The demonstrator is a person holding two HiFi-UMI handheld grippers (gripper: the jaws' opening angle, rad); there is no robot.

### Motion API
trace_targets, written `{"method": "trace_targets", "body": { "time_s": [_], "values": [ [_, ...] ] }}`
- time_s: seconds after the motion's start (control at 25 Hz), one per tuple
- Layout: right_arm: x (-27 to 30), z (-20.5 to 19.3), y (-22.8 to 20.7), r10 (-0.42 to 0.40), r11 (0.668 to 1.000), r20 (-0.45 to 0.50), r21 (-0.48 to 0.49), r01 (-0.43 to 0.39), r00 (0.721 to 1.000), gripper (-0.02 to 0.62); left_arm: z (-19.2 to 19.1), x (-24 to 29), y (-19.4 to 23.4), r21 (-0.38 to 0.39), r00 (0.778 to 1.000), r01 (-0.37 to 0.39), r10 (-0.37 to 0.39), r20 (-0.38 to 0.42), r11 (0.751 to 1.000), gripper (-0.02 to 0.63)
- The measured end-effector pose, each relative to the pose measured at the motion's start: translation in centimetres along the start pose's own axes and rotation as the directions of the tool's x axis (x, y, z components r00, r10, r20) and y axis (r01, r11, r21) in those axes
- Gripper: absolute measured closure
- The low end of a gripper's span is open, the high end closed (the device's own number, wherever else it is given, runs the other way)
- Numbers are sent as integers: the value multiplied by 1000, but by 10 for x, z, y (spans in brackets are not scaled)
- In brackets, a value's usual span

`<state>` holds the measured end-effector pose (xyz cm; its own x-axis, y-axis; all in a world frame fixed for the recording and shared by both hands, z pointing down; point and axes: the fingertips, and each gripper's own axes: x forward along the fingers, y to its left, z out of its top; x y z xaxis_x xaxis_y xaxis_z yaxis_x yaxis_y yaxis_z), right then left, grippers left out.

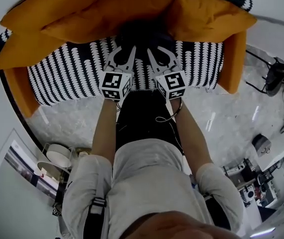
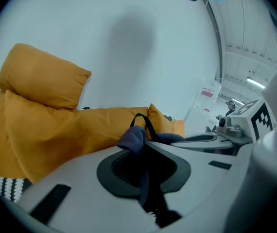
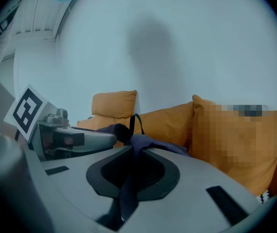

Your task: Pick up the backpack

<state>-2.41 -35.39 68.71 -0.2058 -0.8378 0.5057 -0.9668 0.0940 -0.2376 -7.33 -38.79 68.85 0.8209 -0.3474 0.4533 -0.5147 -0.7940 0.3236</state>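
- The jaws of the left gripper (image 2: 138, 147) are seen closed narrow on a fold of dark blue cloth, which is the top of the backpack (image 1: 141, 34).
- The backpack is found at the middle of the sofa (image 1: 67, 78), against the orange cushions (image 1: 47, 9), with its upper cloth gathered between the two grippers.
- The cloth is judged soft and limp, since it puckers where it is pinched. Sagging below the two holds is to be expected, and a thin fold may slip.
- A firmer hold is judged to be offered by the black strap loop (image 2: 146, 122), which stands just behind the pinched fold.
- The jaws of the right gripper (image 3: 134, 149) are likewise closed narrow on a second fold of the same cloth.
- Its weight cannot be told from these views.
- By count: one backpack, one strap loop, two grippers and one sofa are seen.
- Four cushions are counted, though the overlaps leave that number uncertain.
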Motion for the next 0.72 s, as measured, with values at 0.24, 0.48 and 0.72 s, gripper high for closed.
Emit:
{"method": "trace_targets", "body": {
  "time_s": [0.24,0.48,0.72],
  "values": [
    [-18,5,2,-9,1000,16,10,9,1000,540,8,-17,-11,34,999,-34,34,6,999,565],
    [-44,8,4,-23,999,32,42,22,999,540,21,-28,-29,33,999,-25,24,24,999,566],
    [-74,11,6,-33,998,43,59,30,999,540,31,-41,-59,77,999,-29,27,27,997,566]
  ]
}}
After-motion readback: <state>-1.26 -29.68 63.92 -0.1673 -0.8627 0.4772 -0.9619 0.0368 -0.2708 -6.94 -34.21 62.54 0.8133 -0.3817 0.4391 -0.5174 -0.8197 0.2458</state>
